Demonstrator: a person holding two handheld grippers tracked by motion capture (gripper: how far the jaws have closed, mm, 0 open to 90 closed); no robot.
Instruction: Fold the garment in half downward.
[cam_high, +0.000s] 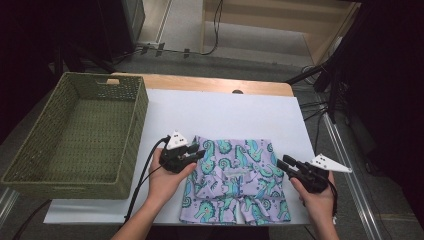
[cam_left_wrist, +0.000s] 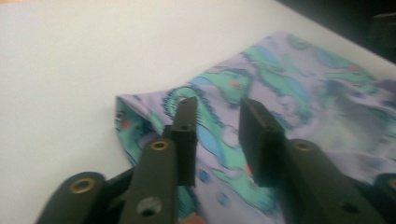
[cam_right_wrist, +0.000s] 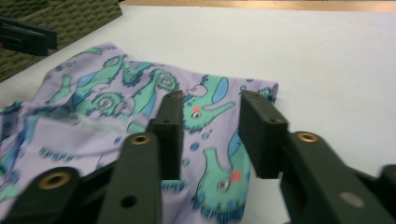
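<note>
Shorts made of soft purple cloth with green and blue seahorses (cam_high: 235, 181) lie folded on the white sheet (cam_high: 225, 112) in the lower middle of the high view. Their long side runs up and down the picture, and the two leg holes point to the bottom edge, toward the person.

The left gripper (cam_high: 197, 151) hangs over the upper left corner of the shorts (cam_left_wrist: 299, 88). Its black jaws stand a little apart with nothing pinched between them, and the cloth lies flat under them.

The right gripper (cam_high: 281, 161) sits at the right edge of the shorts (cam_right_wrist: 140, 88). Its jaws are also a little apart and hold nothing.

A big green woven basket (cam_high: 75, 135) stands at the left of the picture, well apart from the shorts.
</note>
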